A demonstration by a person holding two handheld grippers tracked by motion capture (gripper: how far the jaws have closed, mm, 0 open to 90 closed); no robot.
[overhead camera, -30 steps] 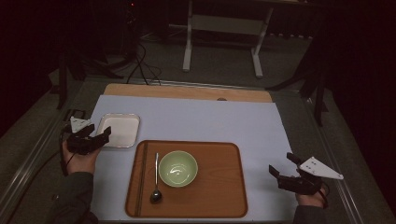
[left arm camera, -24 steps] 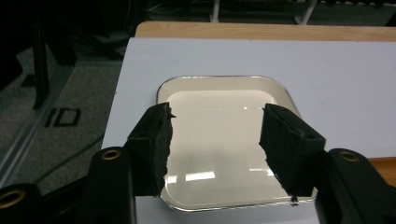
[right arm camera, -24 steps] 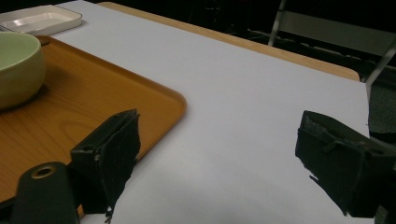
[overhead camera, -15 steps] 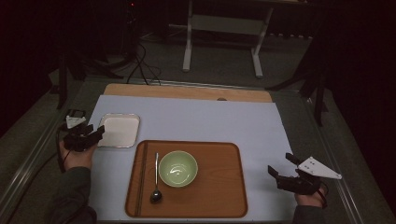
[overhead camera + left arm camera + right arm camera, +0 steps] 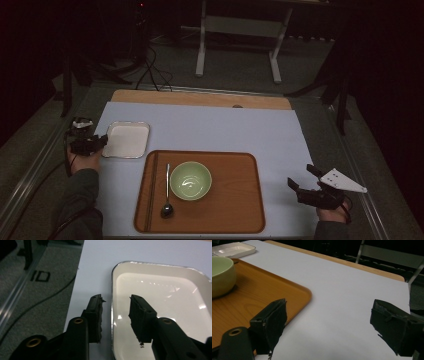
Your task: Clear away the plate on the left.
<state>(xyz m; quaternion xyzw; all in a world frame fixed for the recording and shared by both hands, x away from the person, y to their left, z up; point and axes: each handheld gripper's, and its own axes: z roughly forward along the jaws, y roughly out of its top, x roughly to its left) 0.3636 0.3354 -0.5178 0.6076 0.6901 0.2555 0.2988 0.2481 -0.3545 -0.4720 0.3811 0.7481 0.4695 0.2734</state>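
Two black jaws of the left gripper point(image 5: 116, 315) are seen straddling the near left rim of the shallow white rectangular metal-edged tray point(image 5: 160, 295), one outside on the pale blue desk point(image 5: 220, 130) covering, one inside over the tray floor; they have just been closing, yet a gap is still visible on each side of the rim, so no pinch is made. Since a second ago the gripper has been drawn back to that left edge, which suggests a grasp of the tray is being set up. Nearer the person, the right gripper point(image 5: 306, 181) is held with jaws spread wide and empty. Between them lie an orange-brown wooden serving tray point(image 5: 235, 200), a pale green ceramic bowl point(image 5: 190, 180) and a metal spoon point(image 5: 167, 200); nothing blocks the white tray.
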